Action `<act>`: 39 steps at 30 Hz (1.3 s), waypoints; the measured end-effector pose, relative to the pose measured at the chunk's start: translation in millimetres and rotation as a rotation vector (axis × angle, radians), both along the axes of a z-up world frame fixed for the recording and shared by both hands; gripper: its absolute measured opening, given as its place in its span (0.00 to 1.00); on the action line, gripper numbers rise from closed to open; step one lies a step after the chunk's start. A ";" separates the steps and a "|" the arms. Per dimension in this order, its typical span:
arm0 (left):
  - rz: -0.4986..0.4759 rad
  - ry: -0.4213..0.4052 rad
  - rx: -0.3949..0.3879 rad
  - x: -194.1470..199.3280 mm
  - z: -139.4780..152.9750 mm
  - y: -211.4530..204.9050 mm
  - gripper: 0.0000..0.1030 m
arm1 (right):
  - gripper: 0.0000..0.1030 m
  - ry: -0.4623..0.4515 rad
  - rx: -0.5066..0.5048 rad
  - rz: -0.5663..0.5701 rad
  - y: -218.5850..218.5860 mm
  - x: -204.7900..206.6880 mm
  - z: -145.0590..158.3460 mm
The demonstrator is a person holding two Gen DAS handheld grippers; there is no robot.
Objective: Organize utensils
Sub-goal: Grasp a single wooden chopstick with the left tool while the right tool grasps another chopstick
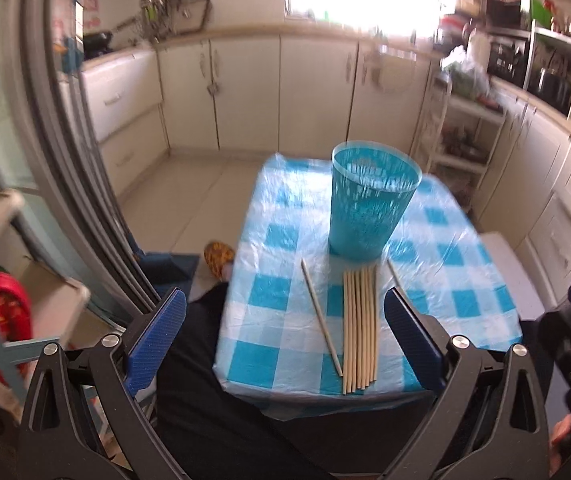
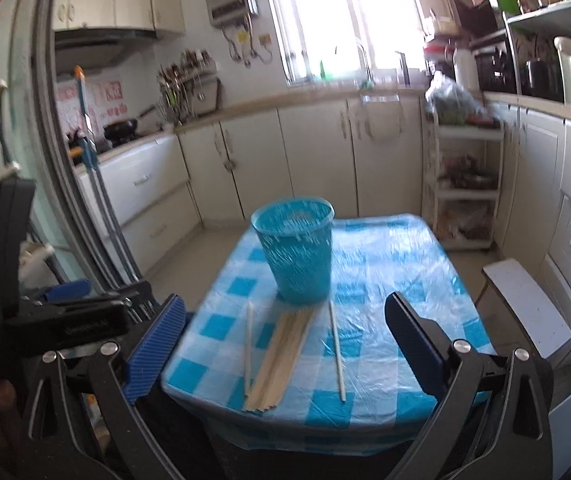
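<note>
A small table with a blue-and-white checked cloth (image 1: 277, 292) (image 2: 389, 280) holds a tall teal cup (image 1: 369, 204) (image 2: 297, 252). In front of the cup lies a bundle of several wooden chopsticks (image 1: 359, 328) (image 2: 281, 356). One loose chopstick lies left of the bundle (image 1: 321, 316) (image 2: 248, 348), another to its right (image 1: 393, 274) (image 2: 336, 350). My left gripper (image 1: 285, 340) is open and empty, held above the table's near edge. My right gripper (image 2: 285, 344) is open and empty, also short of the chopsticks. The left gripper's body shows at the left of the right wrist view (image 2: 65, 320).
White kitchen cabinets (image 2: 285, 152) run along the back and right walls. A white rack trolley (image 2: 465, 184) stands behind the table on the right. A white stool (image 2: 525, 308) is beside the table's right edge. A sliding door frame (image 1: 65, 160) is on the left.
</note>
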State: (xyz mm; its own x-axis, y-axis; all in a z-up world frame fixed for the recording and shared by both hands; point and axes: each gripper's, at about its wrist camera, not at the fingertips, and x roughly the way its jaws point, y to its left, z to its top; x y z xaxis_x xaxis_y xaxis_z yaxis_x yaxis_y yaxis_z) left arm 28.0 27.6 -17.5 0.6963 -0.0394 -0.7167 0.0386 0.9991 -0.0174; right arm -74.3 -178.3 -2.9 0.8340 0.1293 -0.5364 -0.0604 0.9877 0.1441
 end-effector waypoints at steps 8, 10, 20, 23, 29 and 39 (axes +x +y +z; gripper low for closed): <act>-0.034 0.137 0.018 72.1 -68.2 -19.0 0.93 | 0.55 0.203 -0.045 0.017 -18.3 84.2 -77.2; -0.033 0.174 0.031 89.9 -87.6 -21.9 0.93 | 0.44 0.240 -0.073 0.022 -22.4 109.1 -96.3; 0.000 0.300 0.019 151.9 -155.5 -26.2 0.80 | 0.21 0.364 -0.160 0.062 -20.3 181.2 -156.3; -0.005 0.328 0.031 163.0 -166.6 -32.6 0.71 | 0.16 0.362 -0.167 0.076 -16.7 185.5 -158.1; -0.031 0.340 0.080 178.1 -184.1 -48.5 0.41 | 0.06 0.337 -0.154 0.057 -35.5 182.0 -156.4; -0.151 0.383 -0.005 185.4 -172.9 -56.3 0.05 | 0.06 0.326 -0.011 0.056 -71.4 189.1 -152.8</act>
